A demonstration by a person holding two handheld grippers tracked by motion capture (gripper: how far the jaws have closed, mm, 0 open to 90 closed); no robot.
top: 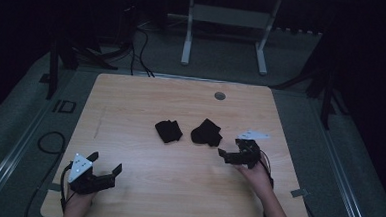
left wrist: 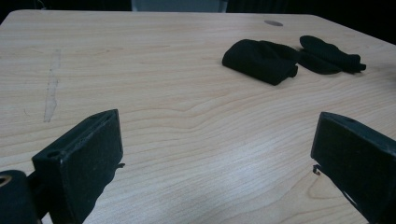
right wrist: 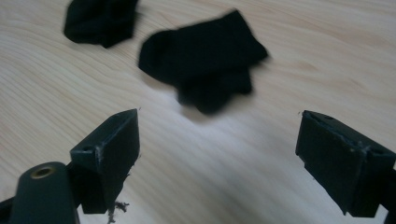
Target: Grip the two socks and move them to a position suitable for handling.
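Two black socks lie loose near the middle of the desk point(top: 131, 100), in no container. The left sock point(top: 169, 131) is folded into a compact, rounded bundle of soft knit fabric. The right sock point(top: 206, 133) lies just beside it, flatter and irregular, with a lobe doubled over; the right gripper view shows it blurred, so its folds are hard to make out. The desk is pale wood-grain laminate with rounded corners, a grey cable grommet point(top: 219, 96) near its far edge and a faint scuff on its left part.

The right gripper point(top: 230, 154) stands near the right sock, jaws spread wide, gripping nothing. The left gripper point(top: 105, 164) sits at the near left corner, well apart from both socks, jaws likewise wide and empty.
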